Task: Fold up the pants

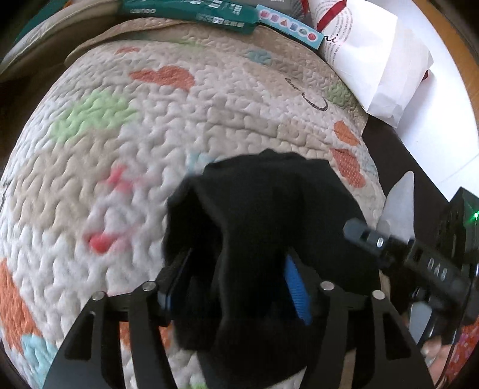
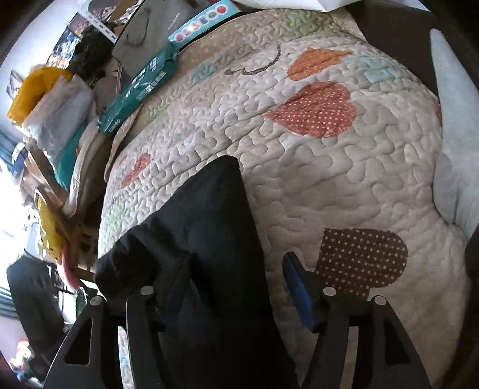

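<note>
On the quilt (image 2: 299, 155), black pants (image 2: 209, 239) lie between both grippers' parted fingers (image 2: 295, 284), unpinched.

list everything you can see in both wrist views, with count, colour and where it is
pants: one, black, bunched on the quilt between the left hand-held gripper's fingers; also seen in the right view
quilt: one, cream with orange, green, blue and brown heart patches, covering the surface
teal box: one, teal, at the quilt's far edge
toy box: one, light blue with coloured shapes, beside the teal box
paper bag: one, white with red, far right
yellow bag: one, yellow, left clutter
left hand-held gripper: black, blue pads, open around pants
right hand-held gripper: black, blue pads, open
</note>
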Demonstrator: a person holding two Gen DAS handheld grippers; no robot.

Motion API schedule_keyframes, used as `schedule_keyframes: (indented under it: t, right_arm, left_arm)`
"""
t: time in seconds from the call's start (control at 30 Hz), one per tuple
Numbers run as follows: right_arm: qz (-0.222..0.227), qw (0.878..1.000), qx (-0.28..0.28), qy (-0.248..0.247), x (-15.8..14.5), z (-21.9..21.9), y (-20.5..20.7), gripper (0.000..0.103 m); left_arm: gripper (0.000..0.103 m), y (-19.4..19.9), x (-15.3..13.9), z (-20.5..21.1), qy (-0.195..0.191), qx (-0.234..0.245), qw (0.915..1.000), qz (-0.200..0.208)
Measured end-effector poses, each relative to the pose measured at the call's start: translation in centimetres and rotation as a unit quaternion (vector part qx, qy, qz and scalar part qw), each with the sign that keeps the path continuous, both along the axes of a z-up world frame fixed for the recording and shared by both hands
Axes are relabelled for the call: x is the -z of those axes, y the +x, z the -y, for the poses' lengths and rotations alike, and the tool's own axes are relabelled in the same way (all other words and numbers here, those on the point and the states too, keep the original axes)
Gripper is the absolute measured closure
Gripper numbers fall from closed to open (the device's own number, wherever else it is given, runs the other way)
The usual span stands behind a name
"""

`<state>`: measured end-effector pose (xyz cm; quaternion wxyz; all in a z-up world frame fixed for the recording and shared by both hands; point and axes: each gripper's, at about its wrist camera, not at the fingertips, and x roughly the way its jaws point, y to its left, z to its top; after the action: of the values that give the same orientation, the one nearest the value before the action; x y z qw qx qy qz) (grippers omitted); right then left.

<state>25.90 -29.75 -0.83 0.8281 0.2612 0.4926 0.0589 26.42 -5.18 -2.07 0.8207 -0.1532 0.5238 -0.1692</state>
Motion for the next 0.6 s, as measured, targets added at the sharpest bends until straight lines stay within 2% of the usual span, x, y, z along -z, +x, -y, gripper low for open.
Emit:
schedule_keyframes:
  t: [0.17, 0.27, 0.3, 0.33, 0.4, 0.47, 0.57, 0.6]
  right_arm:
    - [0.001, 1.000, -0.023, -0.001, 0.2, -1.1, -0.5, 0.036]
    - [0.001, 0.999, -0.043, 0.005, 1.2, -2.2, 0.3, 0.033]
    - [0.001, 0.999, -0.047, 0.003, 1.6, -2.4, 0.5, 0.033]
    - [0.001, 0.999, -0.053, 0.002, 2.0, -2.6, 0.7, 0.034]
    - [0.002, 0.998, -0.061, 0.000, 2.3, -2.9, 0.7, 0.044]
    - [0.003, 0.997, -0.072, 0.005, 1.7, -2.9, 0.4, 0.057]
    - [0.022, 0.996, -0.087, -0.010, 0.0, -3.7, 0.0, 0.061]
    - [0.031, 0.995, -0.091, -0.013, -0.7, -4.1, -0.1, 0.062]
  left_arm:
    - [0.033, -0.8, 0.7, -0.7, -0.029, 0.003, 0.9993, -0.021]
    - [0.032, -0.5, 0.9, 0.5, -0.015, 0.011, 0.9996, -0.023]
    - [0.037, -0.4, 0.8, 1.0, -0.008, 0.017, 0.9997, -0.018]
    - [0.054, -0.5, 0.6, 1.5, 0.004, 0.026, 0.9996, -0.012]
    - [0.070, -0.8, 0.1, 2.3, 0.032, 0.047, 0.9984, 0.004]
    - [0.075, -0.8, -0.2, 1.9, 0.023, 0.052, 0.9984, 0.004]
    - [0.087, -0.3, -1.2, 0.7, -0.014, 0.045, 0.9989, -0.001]
    - [0.087, -0.1, -2.0, 0.5, -0.018, 0.044, 0.9988, 0.004]
